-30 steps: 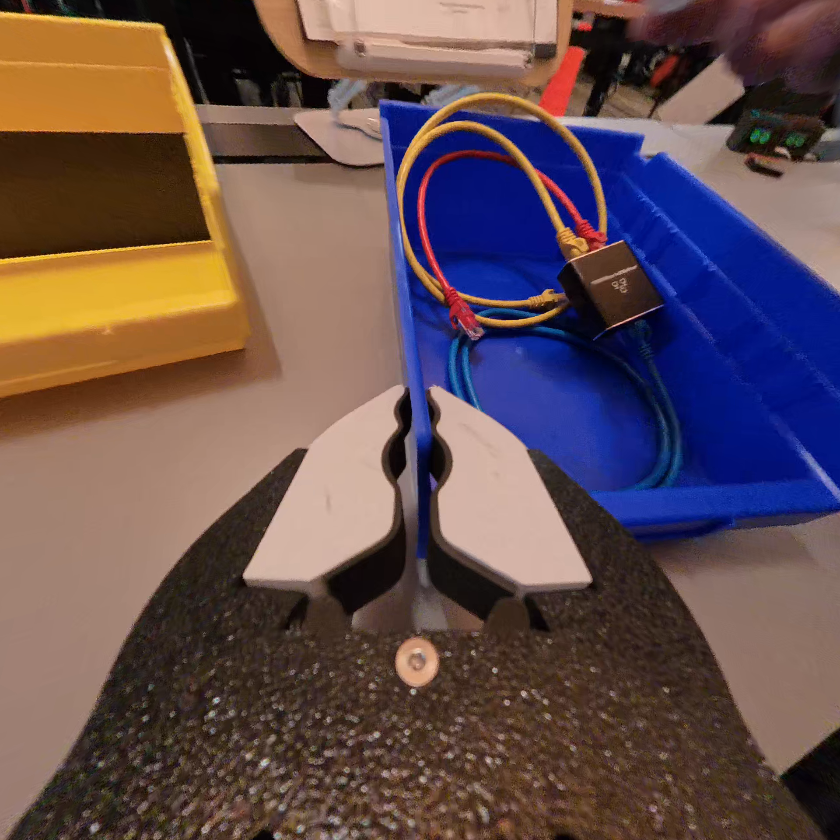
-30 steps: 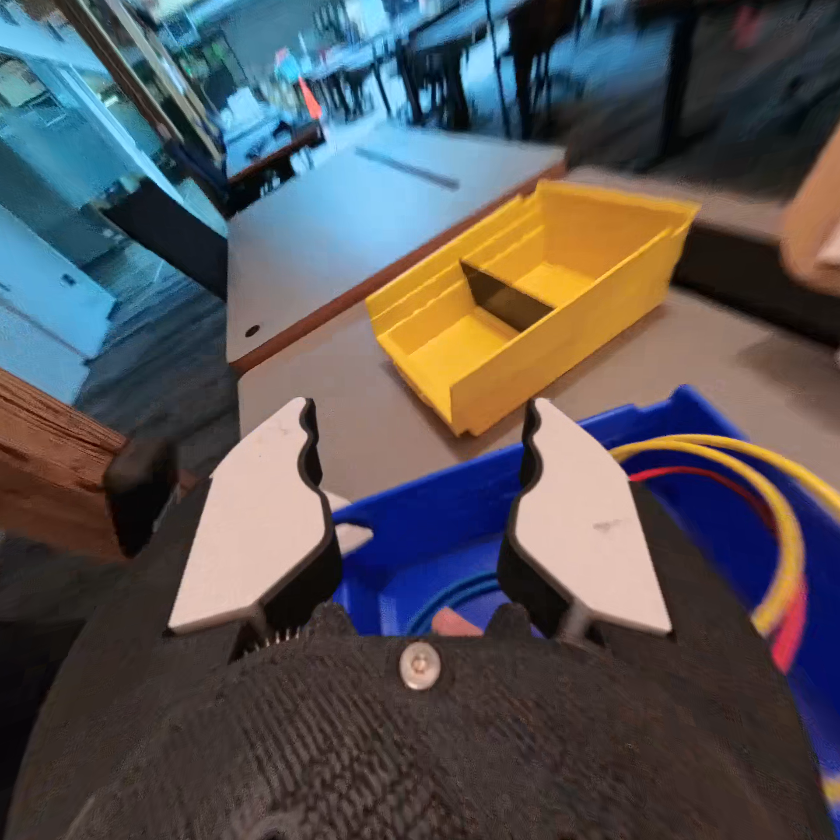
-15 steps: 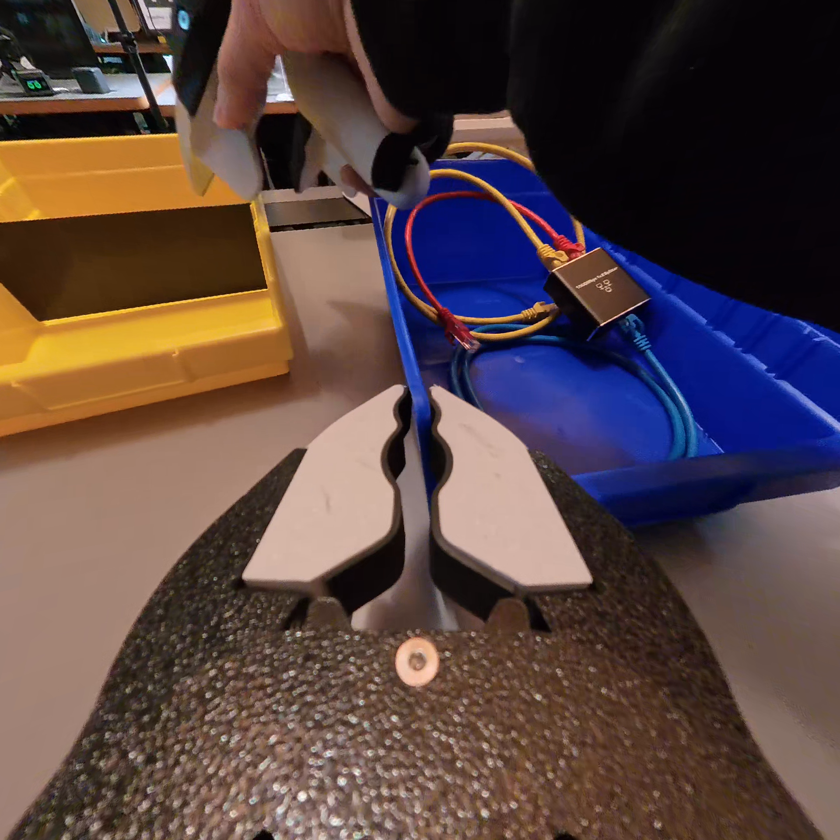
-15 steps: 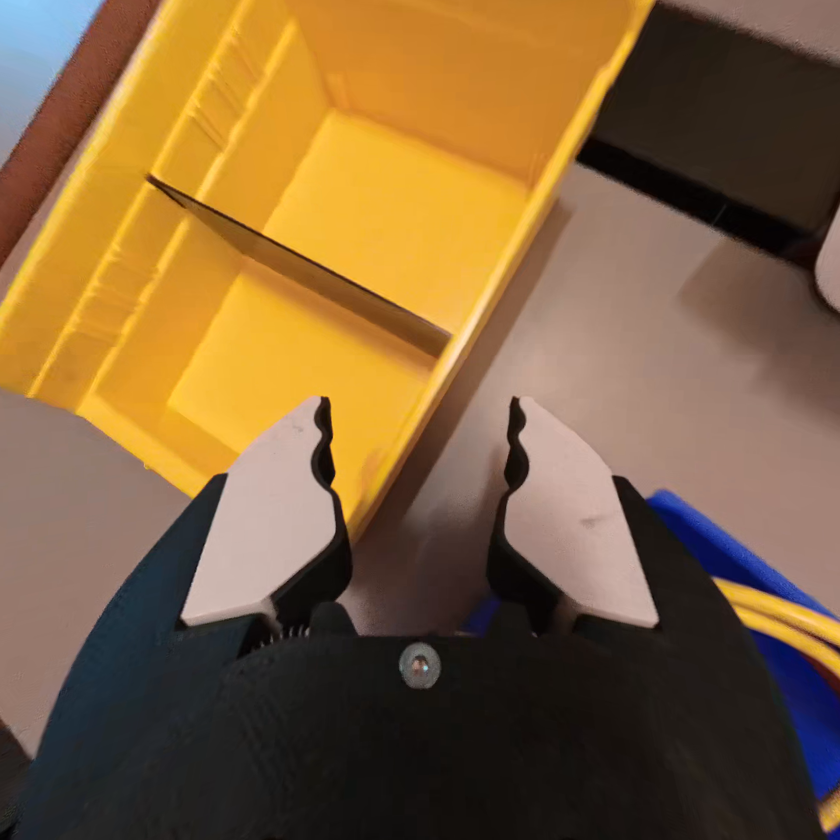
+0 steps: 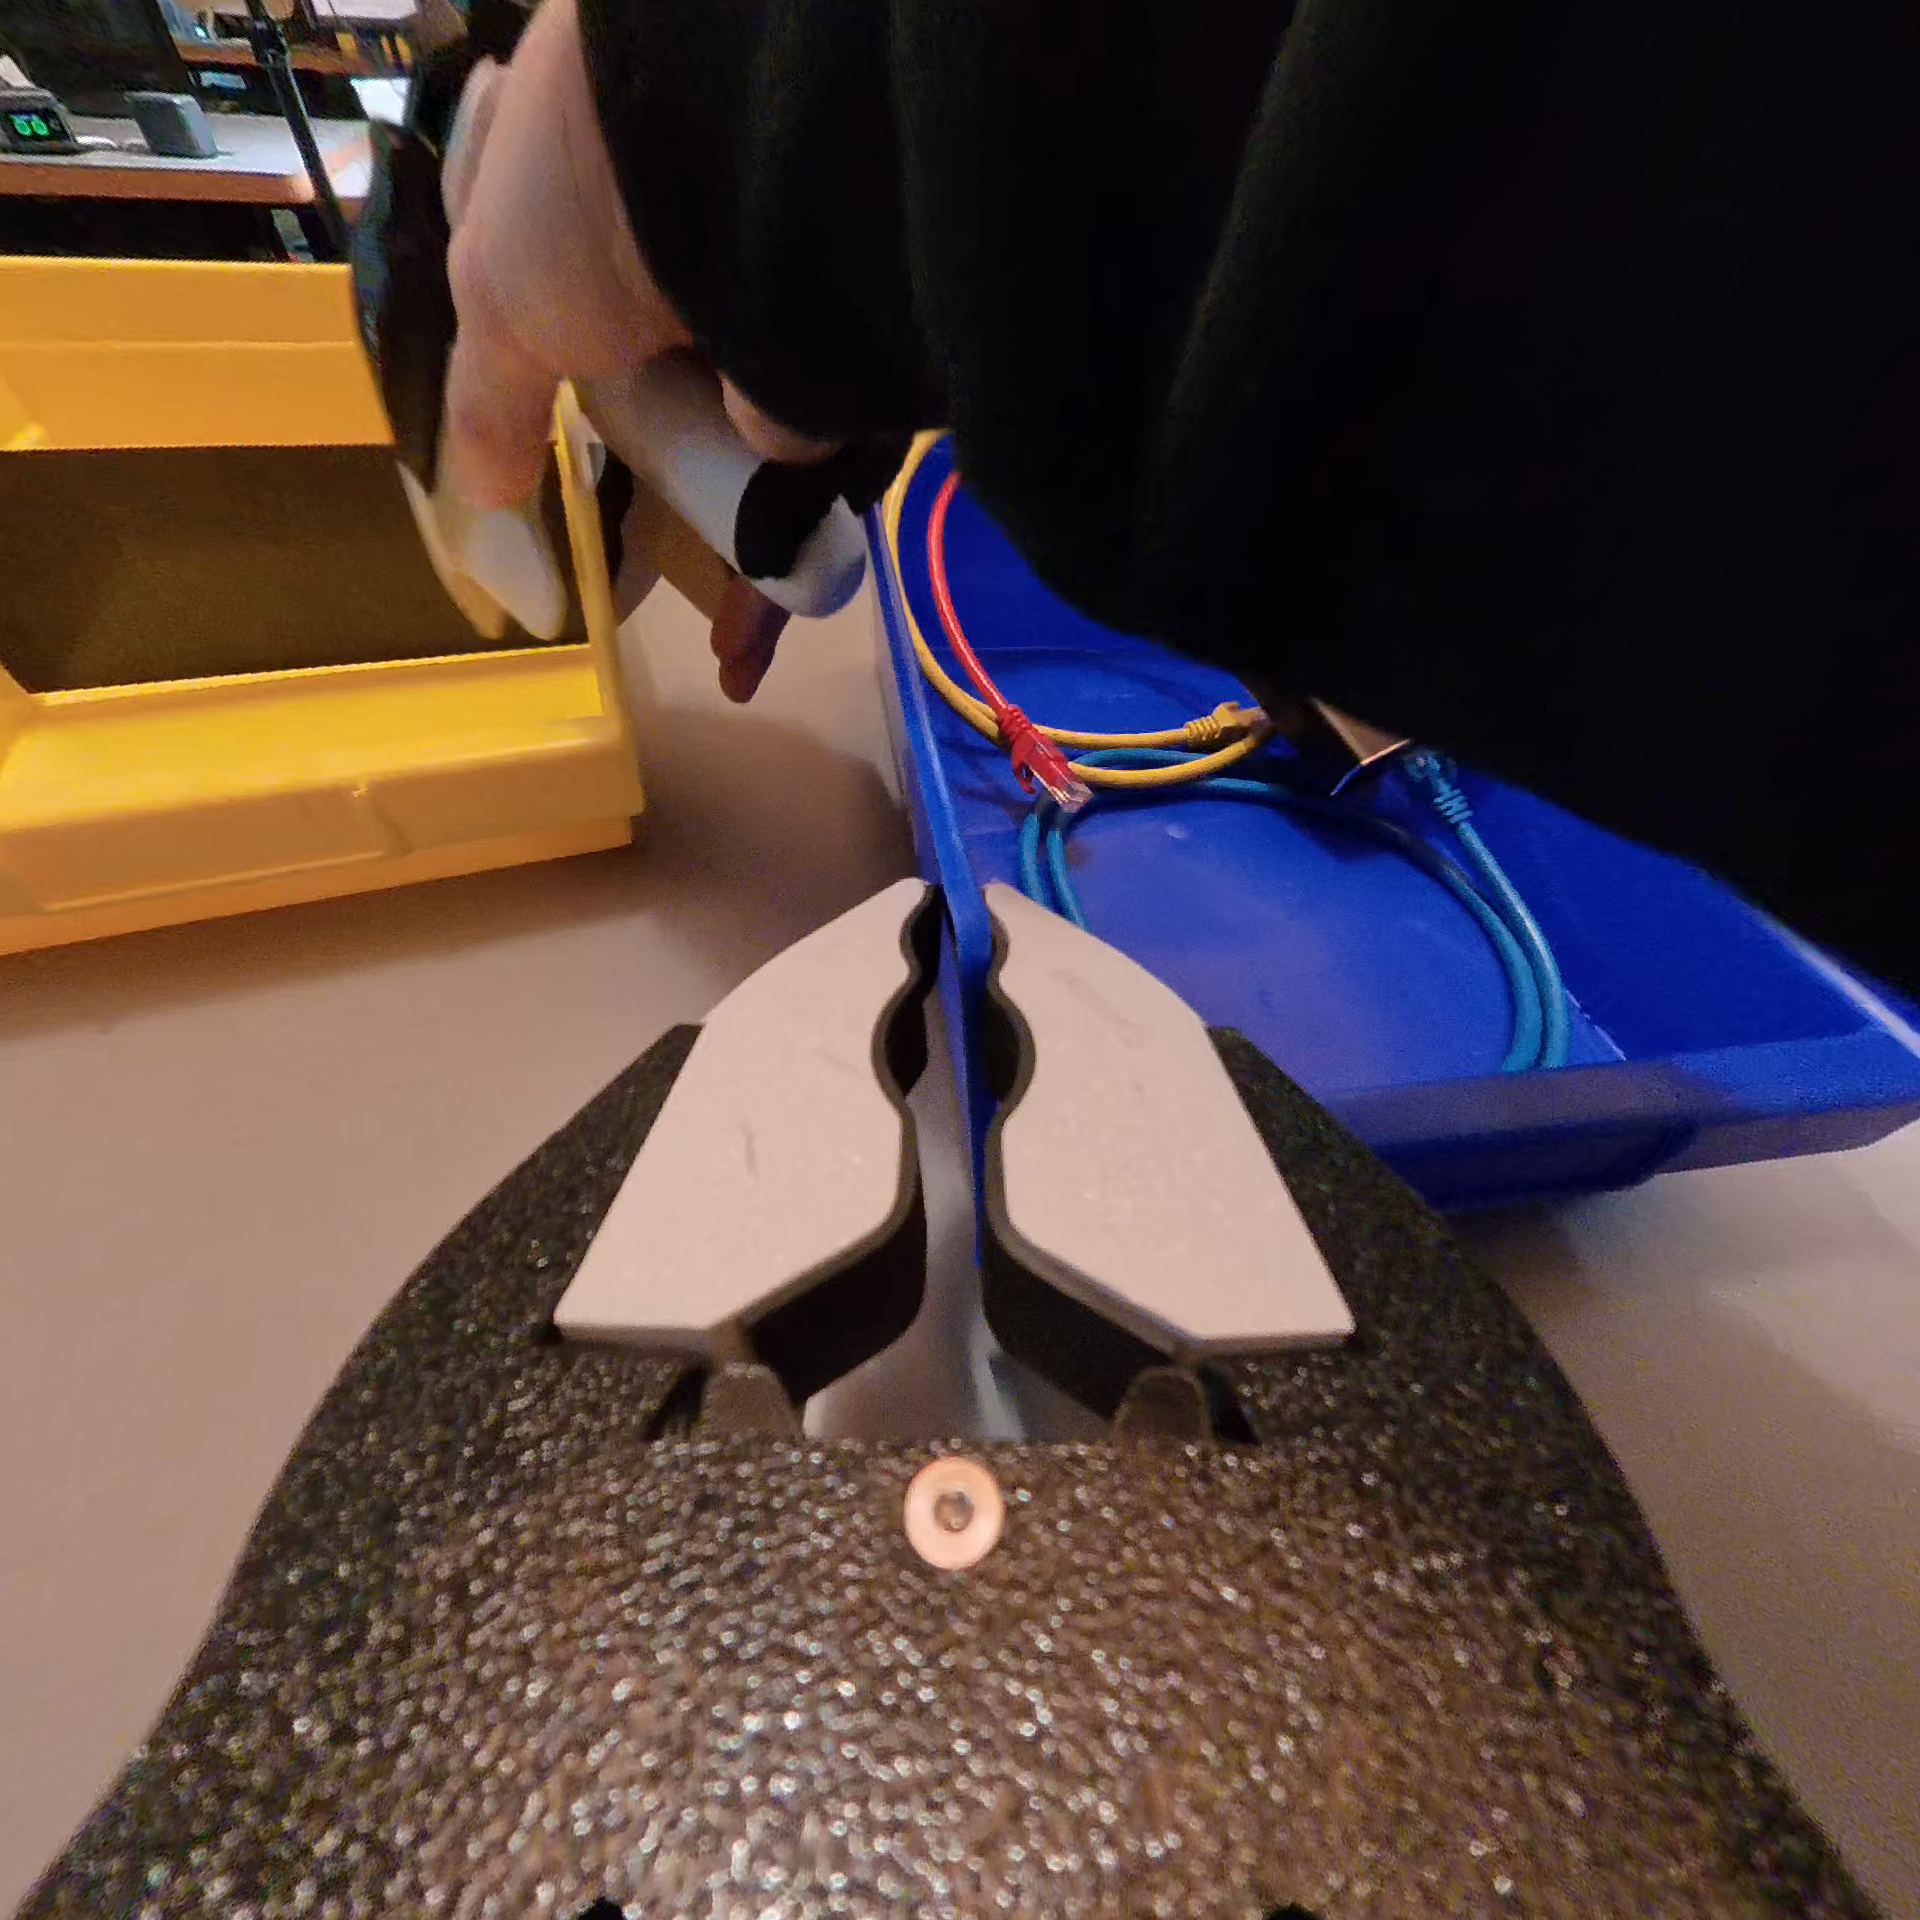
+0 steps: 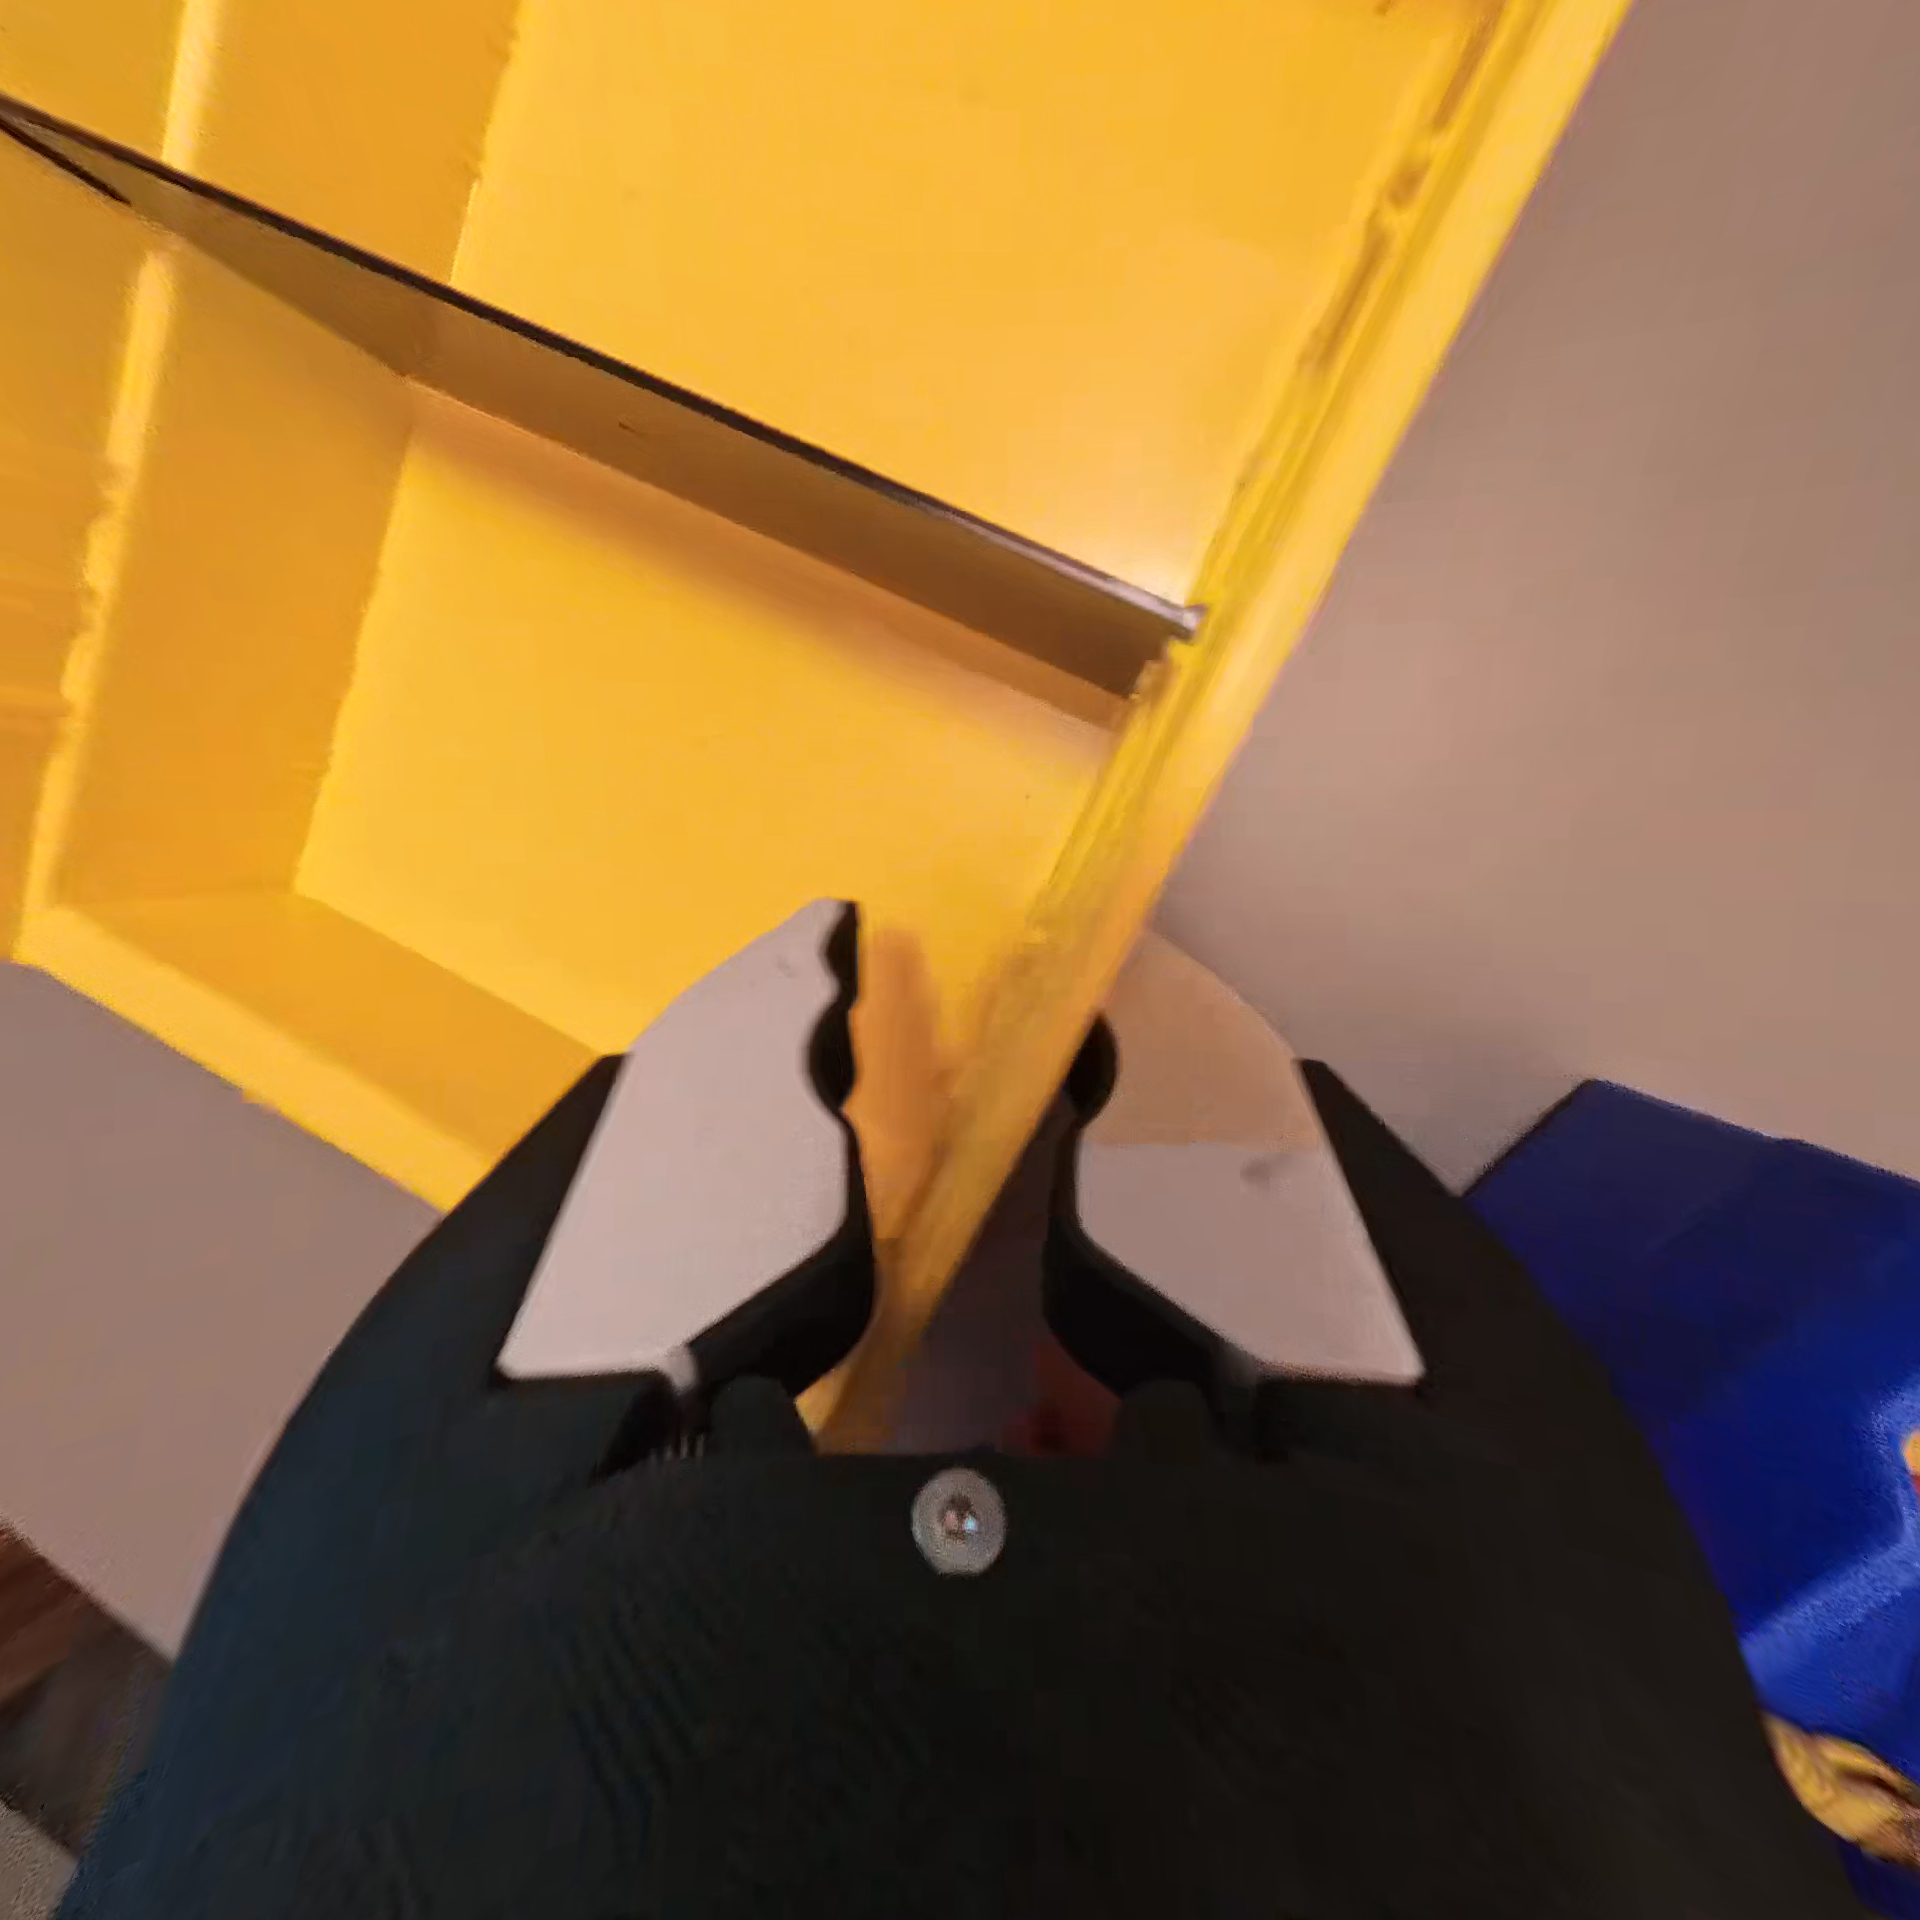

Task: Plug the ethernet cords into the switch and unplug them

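Note:
My left gripper (image 5: 956, 904) is shut on the left wall of the blue bin (image 5: 1766, 1049). In the bin lie a red cord (image 5: 1044, 764) with a loose plug, a yellow cord (image 5: 1132, 743) and a blue cord (image 5: 1517, 935). The switch (image 5: 1363, 746) is almost wholly hidden behind a black sleeve (image 5: 1351, 312). My right gripper (image 6: 977, 935) straddles the right wall of the yellow bin (image 6: 675, 727), with its jaws closed in on the wall. It also shows in the left wrist view (image 5: 520, 551), held by a hand.
The yellow bin (image 5: 260, 748) has a dark divider (image 6: 727, 457) and stands left of the blue bin (image 6: 1714, 1351) on the grey table (image 5: 260, 1143). A strip of table separates the bins. Other desks with equipment stand far behind.
My right gripper has come down onto the yellow bin's right wall and its jaws have narrowed around it. My left gripper stays shut on the blue bin's wall. The sleeve now covers the switch.

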The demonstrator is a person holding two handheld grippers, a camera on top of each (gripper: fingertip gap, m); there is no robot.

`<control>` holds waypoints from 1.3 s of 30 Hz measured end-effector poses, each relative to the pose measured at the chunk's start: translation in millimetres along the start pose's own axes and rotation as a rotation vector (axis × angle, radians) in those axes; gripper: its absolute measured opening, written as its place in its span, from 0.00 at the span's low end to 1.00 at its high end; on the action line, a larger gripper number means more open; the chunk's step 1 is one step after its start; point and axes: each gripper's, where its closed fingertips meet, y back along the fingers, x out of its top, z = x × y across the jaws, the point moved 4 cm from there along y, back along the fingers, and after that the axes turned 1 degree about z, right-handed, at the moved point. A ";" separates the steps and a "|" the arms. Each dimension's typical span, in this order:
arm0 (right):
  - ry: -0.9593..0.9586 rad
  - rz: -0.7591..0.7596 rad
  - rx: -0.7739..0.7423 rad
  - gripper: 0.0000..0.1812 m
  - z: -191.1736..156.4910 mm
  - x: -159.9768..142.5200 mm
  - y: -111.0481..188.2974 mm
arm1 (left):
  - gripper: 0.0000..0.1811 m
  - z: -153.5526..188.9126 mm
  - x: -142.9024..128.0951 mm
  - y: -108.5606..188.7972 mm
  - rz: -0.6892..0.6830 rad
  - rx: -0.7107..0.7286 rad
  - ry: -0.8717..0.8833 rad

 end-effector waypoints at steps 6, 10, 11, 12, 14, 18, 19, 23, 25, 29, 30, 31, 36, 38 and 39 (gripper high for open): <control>-0.014 0.032 0.015 0.11 -6.7 5.0 2.4 | 0.02 -0.2 0.3 1.5 0.007 0.028 -0.024; 0.088 0.053 0.165 0.11 -21.0 20.9 36.3 | 0.02 -2.7 -0.4 4.2 0.004 0.050 -0.084; 0.109 0.087 0.199 0.11 -22.5 28.8 52.6 | 0.02 -4.0 -0.4 4.8 0.004 0.055 -0.087; 0.122 0.131 0.242 0.11 -22.7 37.4 72.2 | 0.02 -5.8 -0.4 5.5 0.005 0.061 -0.090; 0.168 0.221 0.291 0.10 -11.7 51.8 116.8 | 0.02 -11.4 -0.4 7.0 0.005 0.072 -0.100; 0.219 0.401 0.285 0.08 57.5 62.3 206.0 | 0.02 -33.3 0.0 11.6 0.005 0.095 -0.086; 0.216 0.433 0.257 0.07 83.4 58.7 223.4 | 0.02 -41.8 0.3 12.5 0.006 0.102 -0.076; 0.145 0.469 0.102 0.06 201.3 18.2 270.7 | 0.01 -86.7 3.6 13.5 -0.008 0.154 -0.060; 0.080 0.470 0.025 0.07 259.8 -14.4 282.9 | 0.01 -112.1 5.1 14.1 -0.007 0.173 -0.027; -0.077 0.417 -0.082 0.07 359.8 -94.8 284.0 | 0.01 -162.8 8.6 16.4 -0.011 0.224 0.005; -0.116 0.396 -0.102 0.07 380.1 -115.3 280.8 | 0.01 -174.5 9.5 16.1 -0.013 0.239 0.003; -0.135 0.365 -0.133 0.07 399.9 -135.1 276.6 | 0.01 -185.9 10.5 15.4 -0.013 0.249 0.004; -0.257 0.234 -0.212 0.08 472.0 -211.5 256.4 | 0.01 -235.2 14.9 9.1 -0.014 0.308 0.012; -0.271 0.197 -0.231 0.09 489.9 -229.1 252.6 | 0.02 -249.7 16.5 4.4 -0.010 0.316 0.009; -0.270 0.184 -0.236 0.09 497.5 -234.9 251.3 | 0.02 -256.0 17.4 2.3 -0.010 0.323 0.007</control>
